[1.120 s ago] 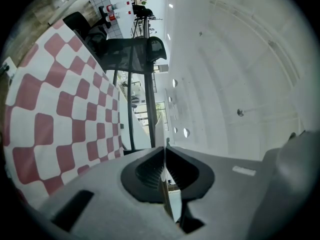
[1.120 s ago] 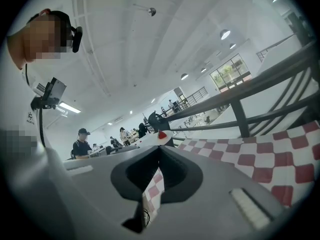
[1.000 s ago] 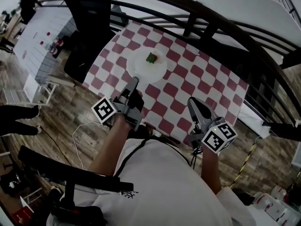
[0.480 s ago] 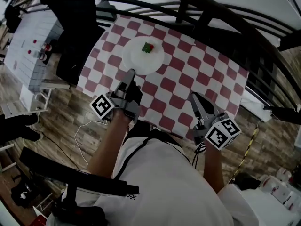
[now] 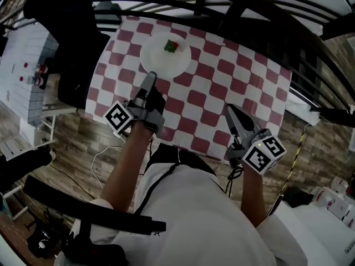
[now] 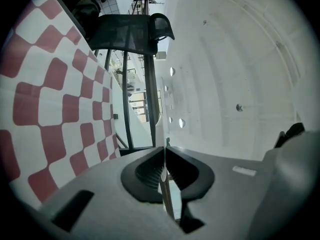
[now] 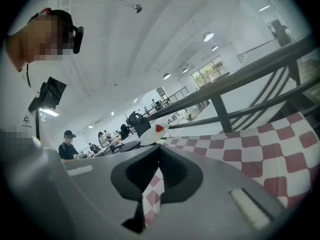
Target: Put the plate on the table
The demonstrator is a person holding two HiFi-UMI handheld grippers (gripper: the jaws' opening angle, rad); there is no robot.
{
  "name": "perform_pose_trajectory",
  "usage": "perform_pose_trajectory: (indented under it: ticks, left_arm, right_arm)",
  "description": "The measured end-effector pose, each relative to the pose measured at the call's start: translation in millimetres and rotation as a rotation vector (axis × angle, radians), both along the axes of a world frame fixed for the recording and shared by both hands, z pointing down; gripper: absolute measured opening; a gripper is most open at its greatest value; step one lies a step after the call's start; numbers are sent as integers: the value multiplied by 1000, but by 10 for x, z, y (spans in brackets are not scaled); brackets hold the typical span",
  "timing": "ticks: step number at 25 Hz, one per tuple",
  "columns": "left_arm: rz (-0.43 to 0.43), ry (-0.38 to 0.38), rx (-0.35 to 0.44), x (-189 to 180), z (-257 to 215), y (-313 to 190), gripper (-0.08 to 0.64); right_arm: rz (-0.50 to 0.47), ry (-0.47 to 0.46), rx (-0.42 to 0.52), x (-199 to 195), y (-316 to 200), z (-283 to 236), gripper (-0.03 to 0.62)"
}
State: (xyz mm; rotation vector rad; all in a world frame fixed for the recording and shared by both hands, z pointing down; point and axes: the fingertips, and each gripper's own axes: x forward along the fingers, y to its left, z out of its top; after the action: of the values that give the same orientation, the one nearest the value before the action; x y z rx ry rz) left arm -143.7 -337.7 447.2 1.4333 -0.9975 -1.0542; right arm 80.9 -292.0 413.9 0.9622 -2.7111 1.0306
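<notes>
Surface (image 5: pixel 244 87): covered in a red-and-white checked cloth, with a black railing (image 5: pixel 222 7) along its far edge.
Chair: a black office chair (image 5: pixel 72 49) stands just beside the left edge.
Left gripper (image 5: pixel 150 76): over the left part of the surface, its tip at the near rim of the plate. In the left gripper view the fingers are clenched on a thin white edge, which appears to be that rim.
Plate (image 5: pixel 158 60): white and round, toward the far left corner. Whether it rests on the cloth or is slightly raised cannot be told.
Food: a red and green food piece (image 5: pixel 171 47) lies on the plate's far half.
Right gripper (image 5: pixel 229 110): near the near right edge, well apart from the plate, with its fingers clenched on nothing.
</notes>
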Motion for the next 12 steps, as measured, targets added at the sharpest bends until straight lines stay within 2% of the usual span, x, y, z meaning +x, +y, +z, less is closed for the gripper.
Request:
perform_pose_trajectory:
  ticks: [12]
  left_arm:
    - [88, 1, -25, -153, 494, -517, 18]
  right_arm:
    - [58, 27, -62, -247, -207, 321, 8]
